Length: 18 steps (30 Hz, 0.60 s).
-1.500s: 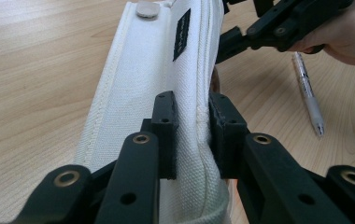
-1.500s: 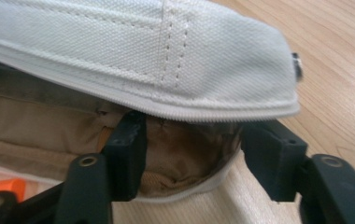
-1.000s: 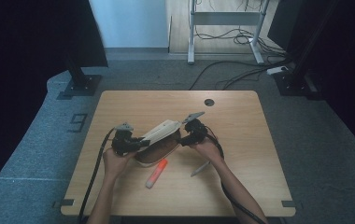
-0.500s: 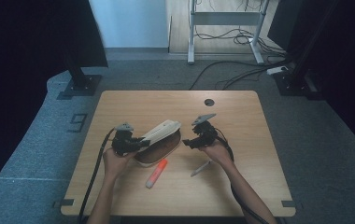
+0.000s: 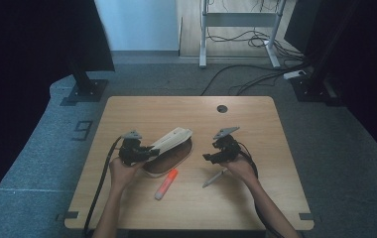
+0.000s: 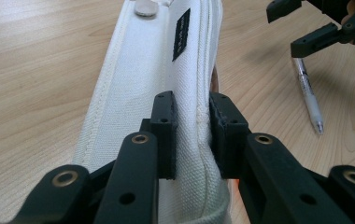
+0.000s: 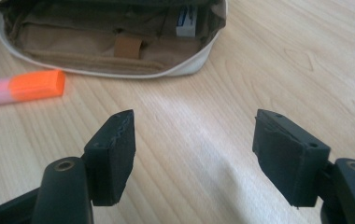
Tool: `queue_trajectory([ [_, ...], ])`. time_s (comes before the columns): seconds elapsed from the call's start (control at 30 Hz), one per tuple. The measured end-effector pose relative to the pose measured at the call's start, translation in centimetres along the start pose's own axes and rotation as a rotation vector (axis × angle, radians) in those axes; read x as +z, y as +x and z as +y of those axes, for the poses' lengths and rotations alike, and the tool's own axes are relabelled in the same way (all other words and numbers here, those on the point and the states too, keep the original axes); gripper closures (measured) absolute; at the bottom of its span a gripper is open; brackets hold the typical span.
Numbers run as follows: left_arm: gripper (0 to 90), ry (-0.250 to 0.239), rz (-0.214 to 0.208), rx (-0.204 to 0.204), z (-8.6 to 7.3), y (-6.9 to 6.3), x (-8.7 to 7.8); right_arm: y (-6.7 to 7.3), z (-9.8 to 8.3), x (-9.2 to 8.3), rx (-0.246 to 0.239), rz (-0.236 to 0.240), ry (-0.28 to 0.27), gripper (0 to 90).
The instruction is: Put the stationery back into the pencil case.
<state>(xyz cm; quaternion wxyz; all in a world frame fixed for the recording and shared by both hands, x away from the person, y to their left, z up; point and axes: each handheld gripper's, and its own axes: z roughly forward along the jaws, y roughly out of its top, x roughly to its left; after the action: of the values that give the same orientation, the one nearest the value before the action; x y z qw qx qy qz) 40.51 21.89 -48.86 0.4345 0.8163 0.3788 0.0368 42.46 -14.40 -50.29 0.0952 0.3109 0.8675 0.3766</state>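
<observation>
Left gripper [image 5: 149,151] pinches the white flap of the pencil case [image 5: 169,151], holding it lifted so the brown lining [image 7: 110,42] faces the right gripper [image 5: 207,157]; that gripper's jaws stand apart with nothing between them, having just narrowed a little, and it hangs over bare wood on the far side of the case from the left one.

Using the case as landmark: it lies on the table [image 5: 256,124], gaping toward the person; the orange highlighter [image 5: 166,184] lies just in front of it; the pen [image 5: 215,177] lies to its right, below the right gripper.

Risks, as I judge them: the left grip sits on a fold of canvas near the seam, so a tug could slide the fabric out and let the flap drop over the opening; the pen is thin and flat on the wood, so the wide pads may skid it away or pinch it crooked; a careless sweep could knock the highlighter aside.

Count: one case, one highlighter, one pen, two grippers.
</observation>
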Motion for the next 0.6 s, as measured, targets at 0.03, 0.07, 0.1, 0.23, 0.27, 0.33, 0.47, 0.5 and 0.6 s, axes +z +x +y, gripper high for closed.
queue_trajectory([
  [0.03,73.4,0.000,0.000,0.000,0.0,0.0,0.0,0.0,-0.2,-0.1,0.001,0.002,0.000,30.2],
  [0.07,73.3,0.000,0.000,0.000,0.0,0.0,0.0,0.1,-0.4,-0.2,0.005,0.004,0.000,30.4],
  [0.1,73.4,0.000,0.000,0.000,0.0,0.0,0.0,0.1,-0.5,-0.4,0.006,0.005,0.001,30.6],
  [0.23,73.3,0.001,0.000,0.001,0.0,0.0,0.0,0.6,-1.2,-0.7,0.013,0.011,0.003,31.6],
  [0.27,73.2,0.001,-0.001,0.001,0.0,0.0,0.0,0.7,-1.4,-0.8,0.015,0.009,0.006,32.0],
  [0.33,73.2,0.001,0.000,0.002,0.0,0.0,0.0,1.0,-1.8,-1.0,0.019,0.009,0.006,33.1],
  [0.47,73.0,0.002,-0.001,0.003,0.0,0.0,0.0,1.2,-2.7,-1.4,0.037,0.009,0.007,35.6],
  [0.5,73.0,0.002,-0.001,0.003,0.0,0.0,0.0,1.3,-2.9,-1.4,0.039,0.008,0.007,36.3],
  [0.6,72.9,0.003,0.000,0.004,0.0,0.0,0.0,1.6,-3.5,-1.6,0.031,0.012,0.014,38.3],
])
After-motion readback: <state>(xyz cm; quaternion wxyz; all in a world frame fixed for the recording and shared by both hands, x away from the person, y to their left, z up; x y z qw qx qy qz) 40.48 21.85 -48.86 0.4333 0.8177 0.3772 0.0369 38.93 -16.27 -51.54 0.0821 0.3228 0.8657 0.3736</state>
